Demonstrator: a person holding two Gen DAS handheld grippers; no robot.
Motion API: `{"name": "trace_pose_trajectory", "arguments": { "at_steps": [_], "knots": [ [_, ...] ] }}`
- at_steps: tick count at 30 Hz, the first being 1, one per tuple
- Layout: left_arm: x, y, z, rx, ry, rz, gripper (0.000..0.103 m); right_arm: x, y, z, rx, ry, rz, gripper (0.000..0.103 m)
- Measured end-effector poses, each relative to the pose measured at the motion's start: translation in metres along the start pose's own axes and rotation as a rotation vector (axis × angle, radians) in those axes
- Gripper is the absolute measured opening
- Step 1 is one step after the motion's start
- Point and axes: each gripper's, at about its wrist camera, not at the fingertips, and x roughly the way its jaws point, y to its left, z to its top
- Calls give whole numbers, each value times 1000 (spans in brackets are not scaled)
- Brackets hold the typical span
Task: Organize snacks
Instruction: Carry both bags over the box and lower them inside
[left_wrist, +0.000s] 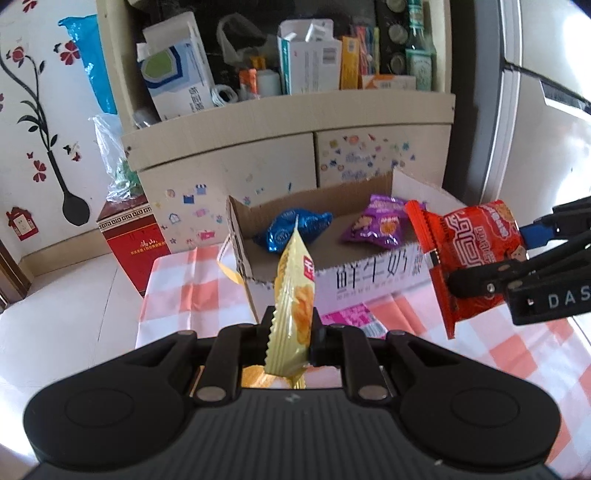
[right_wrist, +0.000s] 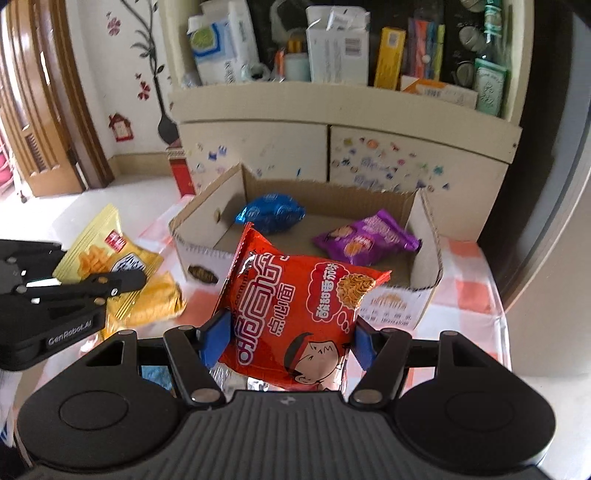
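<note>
My left gripper (left_wrist: 290, 330) is shut on a yellow chips packet (left_wrist: 295, 295), held edge-on above the table in front of the cardboard box (left_wrist: 369, 275). It also shows in the right wrist view (right_wrist: 110, 254). My right gripper (right_wrist: 288, 334) is shut on a red noodle snack packet (right_wrist: 299, 314), held just before the box's front wall (right_wrist: 391, 306); the packet also shows in the left wrist view (left_wrist: 476, 258). Inside the box lie a blue packet (right_wrist: 271, 212) and a purple packet (right_wrist: 365, 240).
The box stands on a table with a pink checked cloth (left_wrist: 184, 291). A second orange-yellow packet (right_wrist: 155, 301) and a pink packet (left_wrist: 354, 321) lie on the cloth. Behind the box is a cream cabinet (left_wrist: 258, 162) with cluttered shelves; a red box (left_wrist: 131, 240) stands on the floor at the left.
</note>
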Motion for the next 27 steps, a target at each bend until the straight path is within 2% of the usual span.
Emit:
{"name": "trace_pose_trajectory", "arguments": {
  "at_steps": [11, 18, 27],
  "knots": [
    [0, -2, 21, -39, -43, 6, 14, 1, 2, 13, 14, -45, -17, 73],
    [6, -4, 39, -19, -86, 52, 14, 5, -2, 24, 40, -83, -38, 73],
    [24, -2, 57, -25, -103, 75, 14, 14, -15, 37, 89, -119, -60, 73]
  ]
}}
